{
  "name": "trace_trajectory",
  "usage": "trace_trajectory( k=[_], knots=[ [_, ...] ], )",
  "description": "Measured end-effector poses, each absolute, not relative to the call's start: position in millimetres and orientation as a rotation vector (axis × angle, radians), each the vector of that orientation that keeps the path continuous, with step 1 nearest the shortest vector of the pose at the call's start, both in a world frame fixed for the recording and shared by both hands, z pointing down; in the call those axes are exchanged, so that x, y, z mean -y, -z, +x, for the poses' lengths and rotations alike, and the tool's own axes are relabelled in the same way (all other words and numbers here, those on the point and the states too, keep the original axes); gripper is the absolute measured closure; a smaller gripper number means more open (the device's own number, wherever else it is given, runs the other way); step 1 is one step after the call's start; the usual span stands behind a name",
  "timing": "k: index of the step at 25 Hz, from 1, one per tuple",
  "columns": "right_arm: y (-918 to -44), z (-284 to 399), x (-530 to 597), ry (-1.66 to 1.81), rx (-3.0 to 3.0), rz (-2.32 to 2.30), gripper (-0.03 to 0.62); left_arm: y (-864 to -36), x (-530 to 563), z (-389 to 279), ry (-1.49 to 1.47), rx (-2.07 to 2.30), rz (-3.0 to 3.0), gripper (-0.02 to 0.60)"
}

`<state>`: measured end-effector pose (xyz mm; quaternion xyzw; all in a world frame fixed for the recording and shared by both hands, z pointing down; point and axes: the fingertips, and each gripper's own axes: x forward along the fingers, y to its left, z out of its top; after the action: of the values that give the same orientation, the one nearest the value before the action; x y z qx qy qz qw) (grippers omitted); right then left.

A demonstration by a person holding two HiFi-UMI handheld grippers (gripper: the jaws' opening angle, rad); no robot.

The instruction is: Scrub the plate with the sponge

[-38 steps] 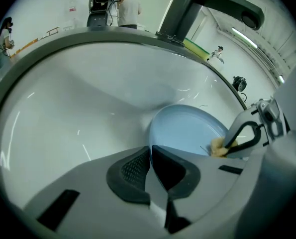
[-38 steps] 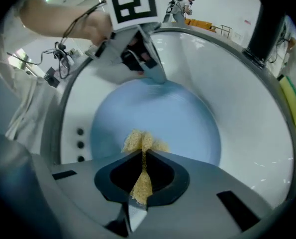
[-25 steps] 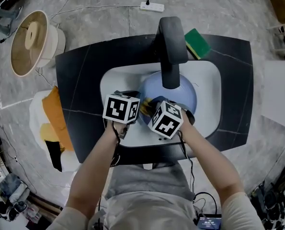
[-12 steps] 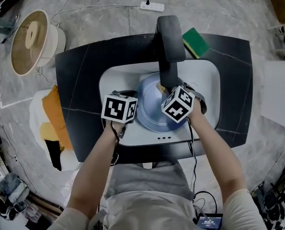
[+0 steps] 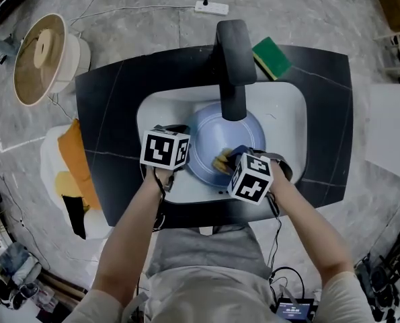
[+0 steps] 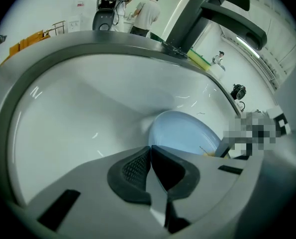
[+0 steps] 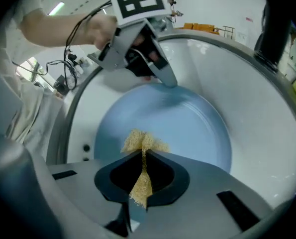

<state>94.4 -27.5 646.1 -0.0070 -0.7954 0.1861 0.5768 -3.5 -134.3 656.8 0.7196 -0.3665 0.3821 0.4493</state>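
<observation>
The right gripper [image 7: 144,153] is clamped on the sponge [image 7: 139,141], which is pressed to the near part of the plate [image 7: 187,128]; the left gripper [image 6: 150,151] is closed on the plate's left rim; the plate is ringed by the sink [image 5: 287,113] and overhung by the faucet [image 5: 234,59]; a green pad [image 5: 271,57] is seen beyond the plate.

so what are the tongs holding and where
Right tongs pinch the yellow sponge by one end; left tongs clamp the plate by its rim.

Bright even light, fisheye w/ dark corners, glare on sink [image 6: 63,118]
</observation>
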Motion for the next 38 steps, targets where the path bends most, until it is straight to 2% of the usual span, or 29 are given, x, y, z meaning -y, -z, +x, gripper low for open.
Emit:
trace_trajectory(
  k=[5,9,14,18,26,31,38],
  knots=[
    [-648.1,28.9,43.2,-0.375,1.998,0.095,0.545,-654.1,133.2,-2.1,-0.897,0.884,1.75,0.557],
    [-658.6,23.2,80.1,-0.424,1.987,0.163,0.545,-653.7,132.4,0.4,-0.914,0.892,1.763,0.557],
    [-674.5,51.9,137.0,-0.354,1.913,0.313,0.545,-652.5,133.4,6.0,-0.903,0.887,1.778,0.555],
    [-687.5,102.4,157.3,-0.35,1.781,0.437,0.545,-652.9,131.7,2.5,-0.923,0.891,1.771,0.555],
    [-670.5,161.2,92.4,-0.315,1.691,0.198,0.545,-655.8,127.4,-1.9,-0.935,0.855,1.79,0.557],
    [-644.7,141.7,35.0,-0.319,1.727,0.015,0.545,-657.9,129.7,5.6,-0.963,0.846,1.793,0.557],
    [-633.6,56.0,-4.4,-0.268,1.898,-0.143,0.545,-661.3,122.8,-10.4,-0.955,0.873,1.737,0.557]
  ],
)
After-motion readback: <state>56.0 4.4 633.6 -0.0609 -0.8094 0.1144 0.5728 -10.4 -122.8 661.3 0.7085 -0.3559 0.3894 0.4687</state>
